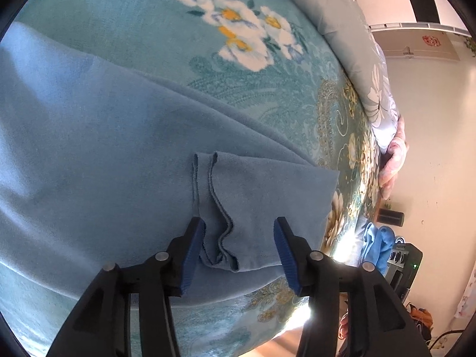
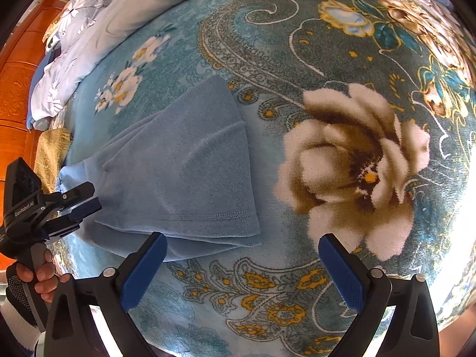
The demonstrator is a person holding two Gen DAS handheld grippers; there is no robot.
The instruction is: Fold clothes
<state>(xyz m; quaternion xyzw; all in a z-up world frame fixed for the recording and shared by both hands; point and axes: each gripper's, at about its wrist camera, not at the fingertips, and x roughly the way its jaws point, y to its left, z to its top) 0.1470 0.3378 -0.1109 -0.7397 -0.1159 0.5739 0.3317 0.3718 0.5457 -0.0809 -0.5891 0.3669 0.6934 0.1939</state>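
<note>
Item: my left gripper (image 1: 239,229), jaws apart, nothing pinched, wavy hem of the blue garment (image 1: 134,154) between the pads (image 1: 192,255). Right gripper (image 2: 242,244), jaws wide, empty, low centre over the floral blanket (image 2: 342,68). Garment lies left of centre. Advice: I should smooth the hem flat before creasing.

Left gripper (image 1: 239,232) angles downward, blue pads parted, nothing pinched between them. Right gripper (image 2: 242,248) points steeply down, jaws wide apart and empty. A hand (image 2: 40,276) grips the left gripper's handle from below.
</note>
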